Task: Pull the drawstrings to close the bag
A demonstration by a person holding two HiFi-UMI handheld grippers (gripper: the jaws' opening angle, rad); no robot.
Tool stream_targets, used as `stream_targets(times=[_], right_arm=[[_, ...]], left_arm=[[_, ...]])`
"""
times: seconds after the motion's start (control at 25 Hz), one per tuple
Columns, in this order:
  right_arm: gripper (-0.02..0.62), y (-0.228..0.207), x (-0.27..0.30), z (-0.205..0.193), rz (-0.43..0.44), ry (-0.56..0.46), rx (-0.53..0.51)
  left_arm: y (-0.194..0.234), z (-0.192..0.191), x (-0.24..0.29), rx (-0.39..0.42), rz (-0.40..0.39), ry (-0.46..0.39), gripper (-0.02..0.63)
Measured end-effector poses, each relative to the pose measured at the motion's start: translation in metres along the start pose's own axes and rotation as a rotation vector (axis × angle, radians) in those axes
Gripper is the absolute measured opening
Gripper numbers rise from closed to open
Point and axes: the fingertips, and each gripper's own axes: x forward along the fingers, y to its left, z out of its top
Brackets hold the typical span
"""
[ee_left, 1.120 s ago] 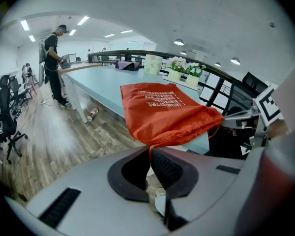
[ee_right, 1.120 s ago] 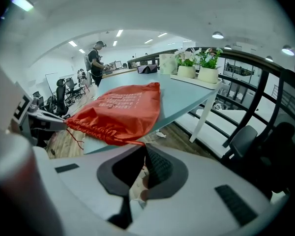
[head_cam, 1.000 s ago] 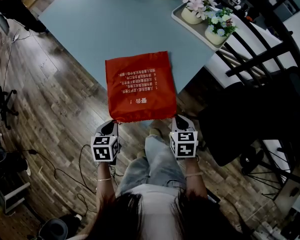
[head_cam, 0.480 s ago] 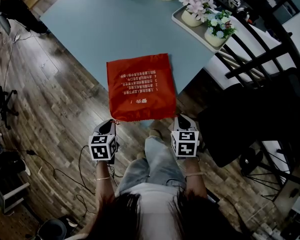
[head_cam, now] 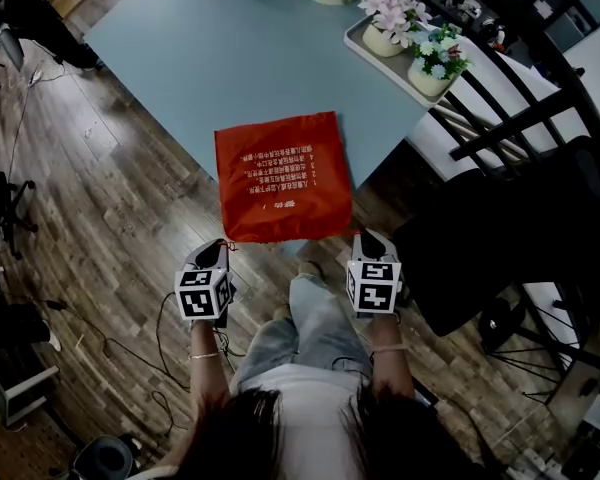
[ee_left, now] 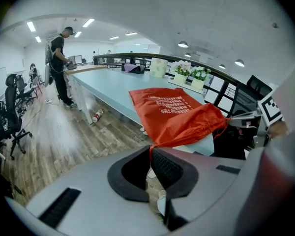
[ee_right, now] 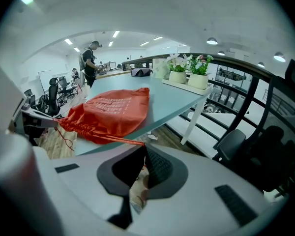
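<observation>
Your left gripper [ee_left: 150,149] has its fingers [ee_left: 169,168] pressed together on the left drawstring [ee_left: 150,147], pinched right at their tips. The right gripper [ee_right: 144,146] pinches the right drawstring [ee_right: 115,140] the same way, and that cord runs taut from the tips to the bag's mouth. Both grippers hang just off the near edge of the bench [head_cam: 210,58], over your knees and the wooden floor [head_cam: 110,218]. There is open floor to your left, while a black chair [head_cam: 480,238] stands close beside the right gripper. The red bag [head_cam: 280,173] lies flat on the bench's near corner, white print up, its puckered mouth at the edge toward you. A tray [head_cam: 363,40] of flower pots [head_cam: 435,63] sits well apart at the bench's far right edge. From the head view the marker cubes [head_cam: 202,294] cover most of each gripper, and the left cord is too short and thin to follow there.
</observation>
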Motion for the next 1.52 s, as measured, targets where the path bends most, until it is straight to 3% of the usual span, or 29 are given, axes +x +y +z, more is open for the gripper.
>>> stream_targets(times=[1.52], right_arm=[[0.029, -0.044, -0.010, -0.003, -0.067, -0.012, 0.063]], left_arm=[[0.029, -0.002, -0.022, -0.067, 0.111, -0.038, 0.018]])
